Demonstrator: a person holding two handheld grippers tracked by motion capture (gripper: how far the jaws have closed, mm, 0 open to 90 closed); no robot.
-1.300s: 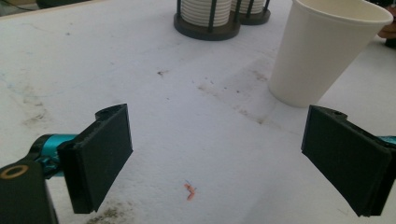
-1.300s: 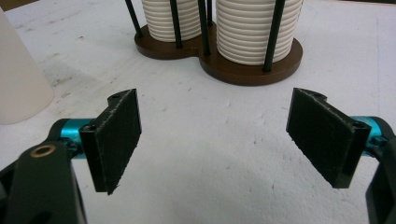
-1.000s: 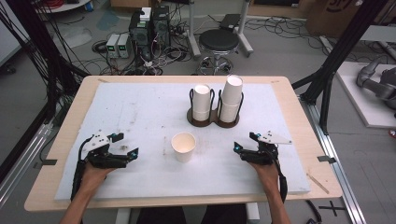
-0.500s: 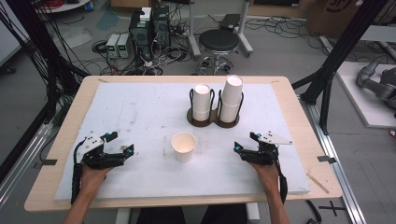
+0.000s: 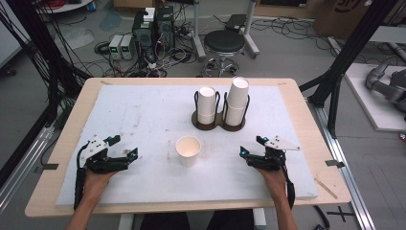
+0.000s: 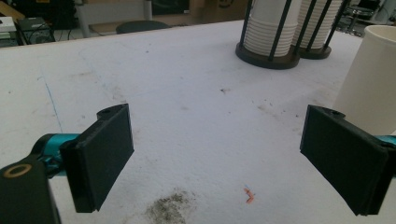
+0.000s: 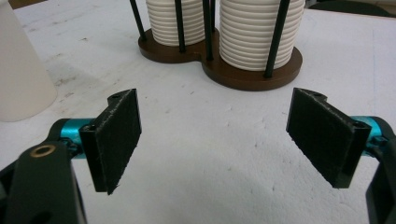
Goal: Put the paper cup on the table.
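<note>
A single white paper cup stands upright on the white mat, between my two grippers. Behind it a dark two-slot holder carries two stacks of white cups. My left gripper rests low at the left, open, pointing toward the cup with nothing between its jaws. The right gripper sits at the right, also open and holding nothing. In the left gripper view the open gripper has the cup just beyond its right jaw. In the right gripper view the gripper faces the holder, with the cup at the far left.
The white mat covers most of a wooden table. A black stool, cables and electronics boxes lie on the floor beyond the far edge. Black frame posts stand at both sides.
</note>
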